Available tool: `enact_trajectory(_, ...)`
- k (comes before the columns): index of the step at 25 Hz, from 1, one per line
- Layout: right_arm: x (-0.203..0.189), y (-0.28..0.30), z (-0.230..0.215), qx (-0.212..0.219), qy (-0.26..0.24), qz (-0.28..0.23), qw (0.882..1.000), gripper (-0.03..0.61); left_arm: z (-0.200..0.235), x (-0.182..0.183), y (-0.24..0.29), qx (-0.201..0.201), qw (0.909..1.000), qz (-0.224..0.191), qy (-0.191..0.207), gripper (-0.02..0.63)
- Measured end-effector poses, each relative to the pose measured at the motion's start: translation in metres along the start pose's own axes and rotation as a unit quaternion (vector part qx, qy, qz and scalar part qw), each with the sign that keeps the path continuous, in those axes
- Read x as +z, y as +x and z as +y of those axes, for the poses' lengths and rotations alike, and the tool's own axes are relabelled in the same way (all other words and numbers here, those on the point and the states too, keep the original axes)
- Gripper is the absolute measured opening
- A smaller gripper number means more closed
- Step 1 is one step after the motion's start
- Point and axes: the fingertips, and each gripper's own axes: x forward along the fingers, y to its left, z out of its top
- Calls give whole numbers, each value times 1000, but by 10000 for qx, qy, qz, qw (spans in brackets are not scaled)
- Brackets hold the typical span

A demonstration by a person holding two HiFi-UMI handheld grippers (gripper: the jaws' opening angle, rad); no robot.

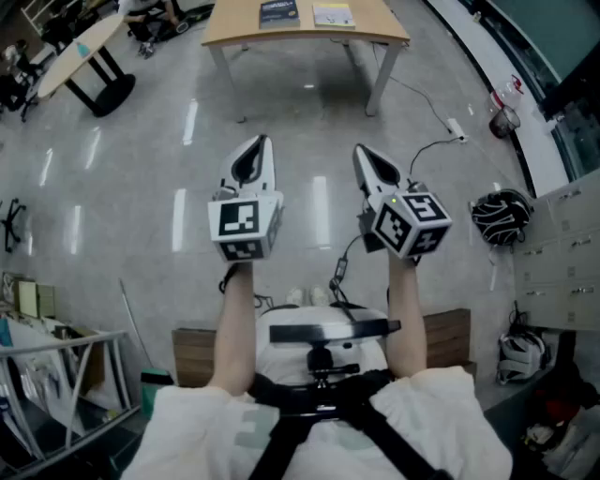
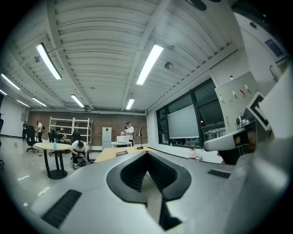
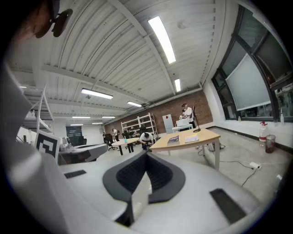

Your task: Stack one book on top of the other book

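Head view: left hand-held gripper [image 1: 262,142] and right hand-held gripper [image 1: 362,152] are clenched, empty; dark book [image 1: 278,11] and pale book [image 1: 333,14] look thin, stiff, light: pinch one edge

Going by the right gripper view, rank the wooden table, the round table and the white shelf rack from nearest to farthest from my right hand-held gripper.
1. The wooden table, ahead and slightly right, with the books on it.
2. The round table, beyond it to the left.
3. The white shelf rack, back by the far brick wall.
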Motion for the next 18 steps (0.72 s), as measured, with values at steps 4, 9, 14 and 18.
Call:
enact_trajectory(4,0,2,-14,37,59,-136,9999,-2,-6,2,10,-8,10000,-37,-33,12)
enact_trajectory(9,-2,-2,-29,152,157,-158,9996,-3,-22,2,19,-8,9998,-27,-174,12)
enact_trajectory(14,7,-2,-49,313,194,-245,9990,-3,-40,11,29,98,9998,36,-140,12)
enact_trajectory(18,8,1,-67,353,231,-243,9988,-3,-38,7,34,271,9983,28,-516,12)
